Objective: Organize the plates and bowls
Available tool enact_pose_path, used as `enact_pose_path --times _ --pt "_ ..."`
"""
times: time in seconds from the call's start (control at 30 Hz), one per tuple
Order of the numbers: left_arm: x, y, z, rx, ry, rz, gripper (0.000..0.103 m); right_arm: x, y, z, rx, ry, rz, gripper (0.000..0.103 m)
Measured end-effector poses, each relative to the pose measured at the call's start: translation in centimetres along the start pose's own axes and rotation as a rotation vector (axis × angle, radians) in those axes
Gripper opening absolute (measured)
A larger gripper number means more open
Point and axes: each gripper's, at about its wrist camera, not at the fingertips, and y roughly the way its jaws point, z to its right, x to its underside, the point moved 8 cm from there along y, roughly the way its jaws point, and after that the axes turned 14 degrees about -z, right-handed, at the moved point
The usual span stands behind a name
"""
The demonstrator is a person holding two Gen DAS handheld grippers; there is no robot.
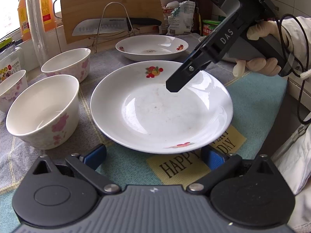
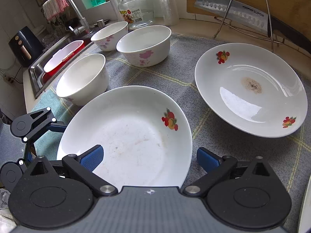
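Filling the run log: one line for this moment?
left claw open | right claw open | both at near plate | far plate untouched

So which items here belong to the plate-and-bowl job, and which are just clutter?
Job items:
near plate
far plate
three floral bowls
left gripper
right gripper

Lying about:
knife
cutting board
glass jar
oil bottle

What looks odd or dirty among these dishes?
The far plate has a brownish, speckled stain at its centre, like dried residue. The near plate shows fainter smudges across its well. The three bowls look clean, and nothing is spilled or broken.
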Motion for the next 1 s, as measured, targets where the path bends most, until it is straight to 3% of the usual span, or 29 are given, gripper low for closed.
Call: enact_pose_path --times 0.4,1.0 --pt "-0.5 0.1 -0.2 -0.014 0.040 0.008 0.103 -0.9 -0.3 0.0 -0.170 0.012 -0.015 0.102" --pt "-0.6 0.1 0.0 0.002 0.112 0.041 0.103 -1.1 -0.1 0.5 -0.200 0.009 -0.052 0.093"
